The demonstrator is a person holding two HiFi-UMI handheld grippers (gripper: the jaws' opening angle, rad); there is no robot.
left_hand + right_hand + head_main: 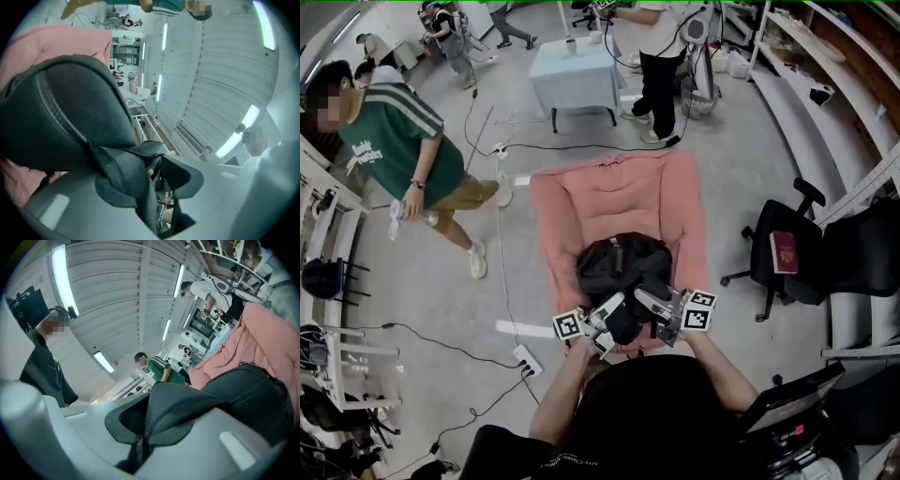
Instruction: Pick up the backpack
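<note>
Pinching with the right hand-held gripper (144,430) tight on a black strap (173,408), while holding the left hand-held gripper (157,187) with jaws apart, a second strap (124,173) passing unpinched between them. Leaving the black backpack (623,262) lying on a pink padded seat (619,192) just ahead.

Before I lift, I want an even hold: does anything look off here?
Yes. The right gripper is clamped on a backpack strap, but the left gripper stands open, webbing only draped between its jaws: a lopsided hold.
</note>
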